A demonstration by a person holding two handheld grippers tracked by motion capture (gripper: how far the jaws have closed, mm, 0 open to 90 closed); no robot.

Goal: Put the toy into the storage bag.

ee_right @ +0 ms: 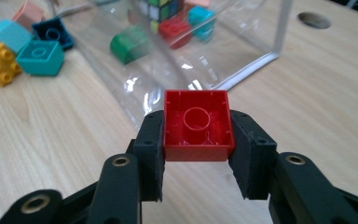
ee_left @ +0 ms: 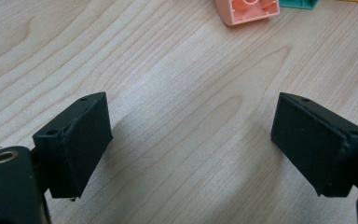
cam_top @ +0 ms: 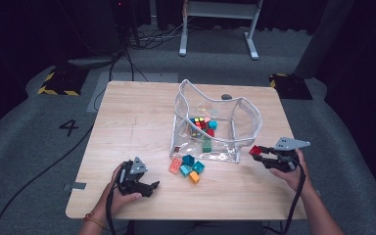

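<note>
Right claw (ee_right: 196, 140) clamps the red brick (ee_right: 196, 125) by two opposite sides, held just off the worktop (cam_top: 137, 122) beside the clear bag's (cam_top: 245, 122) right wall. Lift it over the rim before you release it. Hollow underside faces the camera; the brick is square, no long axis. Left claw (ee_left: 191, 140) gapes wide, empty.

A red brick (ee_right: 198, 126) sits between black pads, near a clear white-edged bag (cam_top: 215, 125) holding a multicoloured cube (ee_right: 162, 8), perhaps a puzzle, on the pale wood-grain surface (cam_top: 137, 122).
</note>
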